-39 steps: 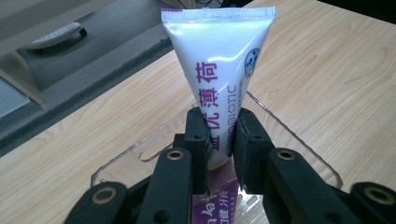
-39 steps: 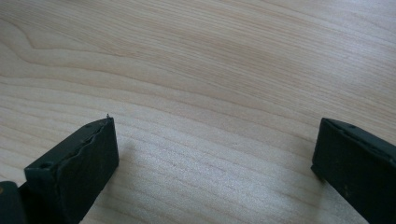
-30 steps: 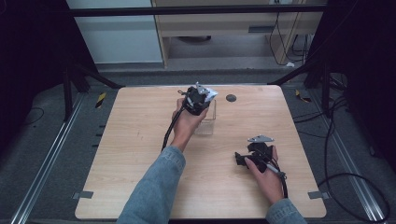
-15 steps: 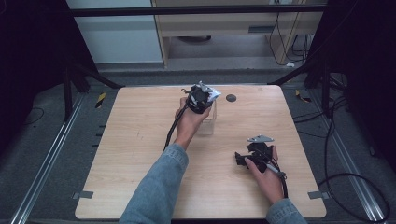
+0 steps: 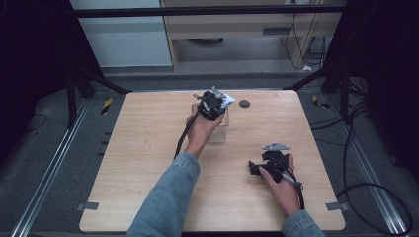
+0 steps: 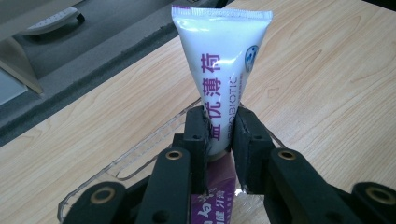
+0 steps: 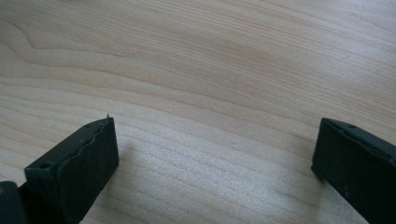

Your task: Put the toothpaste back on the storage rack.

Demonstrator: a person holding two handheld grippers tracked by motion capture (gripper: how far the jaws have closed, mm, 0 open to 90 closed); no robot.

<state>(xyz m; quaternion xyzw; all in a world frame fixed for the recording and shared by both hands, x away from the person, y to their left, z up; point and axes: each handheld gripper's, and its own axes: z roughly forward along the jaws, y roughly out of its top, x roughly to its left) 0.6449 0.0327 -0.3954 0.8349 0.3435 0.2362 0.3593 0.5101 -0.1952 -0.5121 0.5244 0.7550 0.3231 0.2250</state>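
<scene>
Two grippers over one pale wooden table [image 5: 148, 148]. Little changed against the frame a second back: left gripper [image 5: 212, 104] a touch farther toward the far edge, same clamp on the tube, same clear container beneath; right gripper [image 5: 269, 165] unmoved near the front right. Left jaws closed on a toothpaste tube [image 6: 223, 70], gripping it low on the white body, just above the purple part. Tube upright along the jaws in the left gripper view, long axis running away from the camera, flat crimped end farthest out, purple end down near the jaw roots. White body printed with purple characters and the word PROBIOTIC. Held over a clear plastic tray [image 6: 140, 154], its rim curving under the jaws; whether touching the tray floor, cannot tell. From the high view, tube end glimpsed as a pale patch [image 5: 226, 100] just right of the left gripper, above the clear tray [image 5: 220, 129], both in the far middle of the table. Small dark round spot [image 5: 244, 103] on the table just to the right of them. Right jaws wide apart, nothing between, bare wood grain below, hovering low or resting near the front right corner, well apart from the tube. Denim sleeve [image 5: 168, 197] on the left forearm.
</scene>
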